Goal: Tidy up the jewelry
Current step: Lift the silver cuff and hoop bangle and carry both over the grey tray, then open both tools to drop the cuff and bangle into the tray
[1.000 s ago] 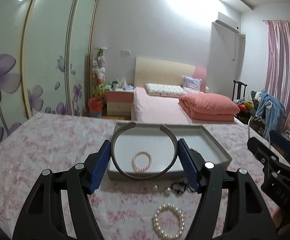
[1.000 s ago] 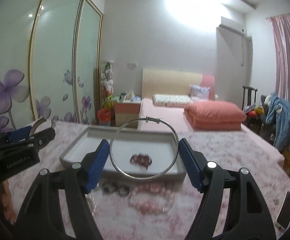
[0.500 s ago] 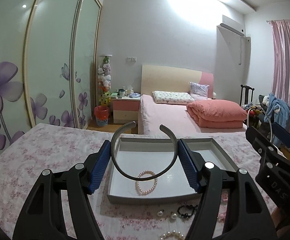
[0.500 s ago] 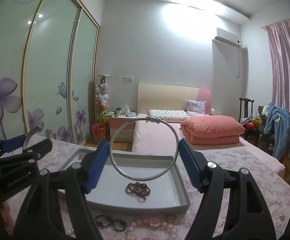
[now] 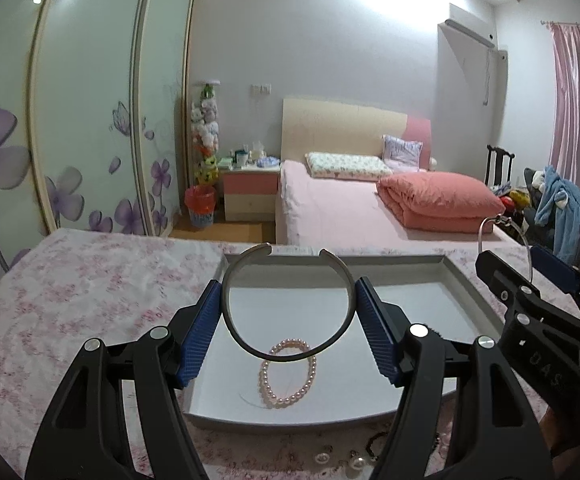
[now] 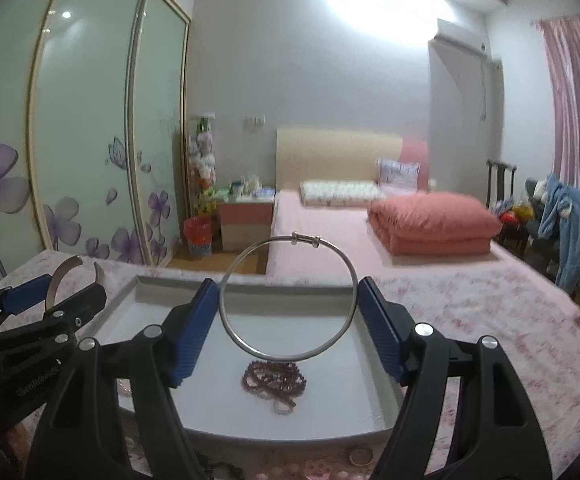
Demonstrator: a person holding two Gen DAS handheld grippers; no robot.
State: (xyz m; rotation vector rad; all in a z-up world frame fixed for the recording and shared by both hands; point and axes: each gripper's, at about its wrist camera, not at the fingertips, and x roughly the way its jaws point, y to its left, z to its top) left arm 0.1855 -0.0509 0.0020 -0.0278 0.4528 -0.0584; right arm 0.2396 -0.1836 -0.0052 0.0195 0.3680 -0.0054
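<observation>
- Two bangles are up in my tools: the open cuff bangle (image 5: 287,312) is clamped between the blue pads of my left tool (image 5: 288,330), its gap facing the top of the frame, and the thin closed bangle (image 6: 288,298) is clamped in my right tool (image 6: 288,330), clasp at the top.
- Both rings stand upright across the pads, hanging directly above the grey tray (image 5: 466,292), which fills the lower middle of each view, so I judge the drop is straight down.
- Inside the tray lie a pearl bracelet (image 5: 288,378), below the cuff, and a dark purple bead strand (image 6: 275,382), below the thin bangle.
- Loose pearls and beads sit on the floral-cloth counter (image 5: 89,288) along the bottom edge, outside the tray.
</observation>
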